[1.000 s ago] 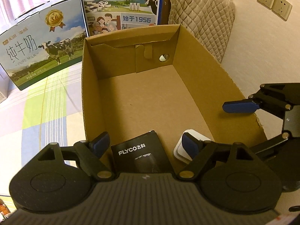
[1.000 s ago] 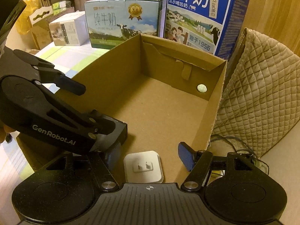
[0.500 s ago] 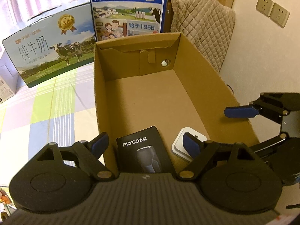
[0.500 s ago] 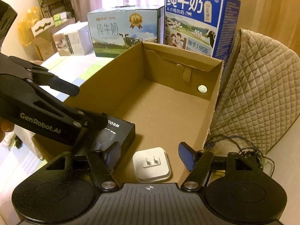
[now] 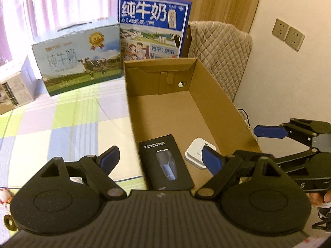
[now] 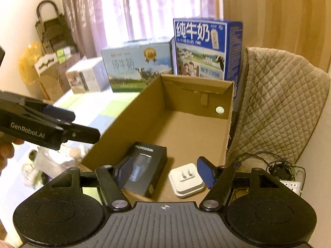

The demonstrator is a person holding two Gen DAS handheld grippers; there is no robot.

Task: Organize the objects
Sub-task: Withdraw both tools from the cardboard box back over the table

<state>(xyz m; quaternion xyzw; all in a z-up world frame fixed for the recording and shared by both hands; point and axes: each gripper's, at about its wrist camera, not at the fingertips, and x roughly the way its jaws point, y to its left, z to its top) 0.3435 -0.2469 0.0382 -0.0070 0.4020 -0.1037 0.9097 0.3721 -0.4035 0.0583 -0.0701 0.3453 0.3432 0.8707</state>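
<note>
An open cardboard box (image 5: 215, 95) (image 6: 134, 119) stands on the checked surface. At its near end lie a black FLYCO shaver box (image 5: 165, 161) (image 6: 144, 167) and a white square plug adapter (image 5: 196, 153) (image 6: 186, 179), side by side and flat. My left gripper (image 5: 161, 158) is open above the near end of the box, holding nothing. My right gripper (image 6: 165, 174) is open too, with nothing between its fingers, above the same end. The right gripper's blue pad (image 5: 269, 131) shows at the right of the left wrist view.
Two milk cartons stand behind the box, a pale blue one (image 5: 78, 62) (image 6: 138, 66) and a dark blue one (image 5: 153, 26) (image 6: 206, 49). A quilted cover (image 5: 223, 51) (image 6: 275, 107) lies to the right, with cables and a power strip (image 6: 289, 183) below it. Wall sockets (image 5: 288, 34) are on the right wall.
Both grippers have drawn back and risen from the box, both staying open. The shaver box and the adapter stay lying in the box.
</note>
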